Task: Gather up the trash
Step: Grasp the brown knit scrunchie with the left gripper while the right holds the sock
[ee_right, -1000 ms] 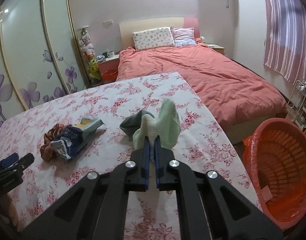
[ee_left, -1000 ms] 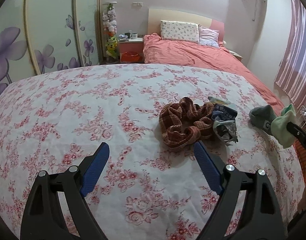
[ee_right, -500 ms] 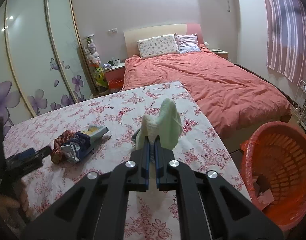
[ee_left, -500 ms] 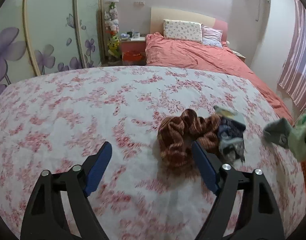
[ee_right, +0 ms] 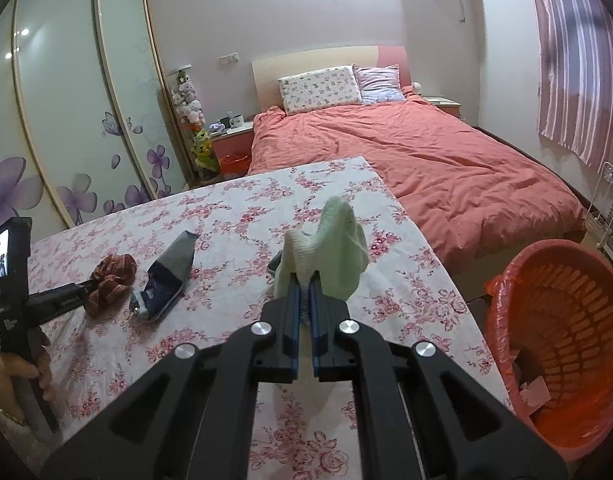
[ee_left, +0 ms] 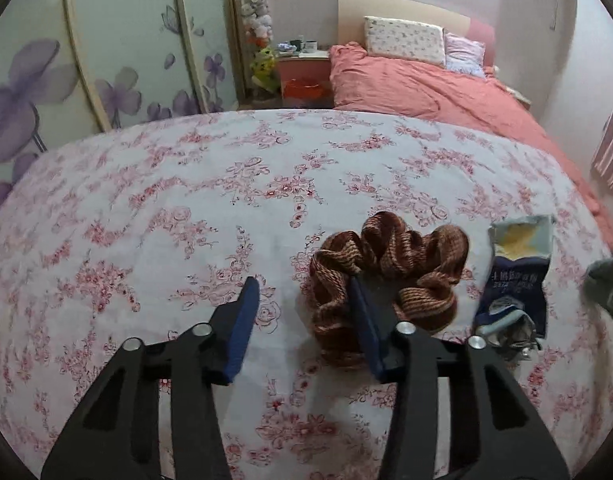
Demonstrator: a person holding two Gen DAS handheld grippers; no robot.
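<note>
Only the right view shows the orange basket (ee_right: pixel 562 344).

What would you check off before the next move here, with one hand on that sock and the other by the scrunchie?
1. Right gripper clamped on sock: ok.
2. Bin open, within view: ok.
3. Left gripper jaws have been closing, one finger inside scrunchie; pads pressing: not ok.
4. Wrapper clear of left jaws: ok.
5. Grey sock waiting on table: ok.
6. Scrunchie counts as trash: cannot tell.
</note>
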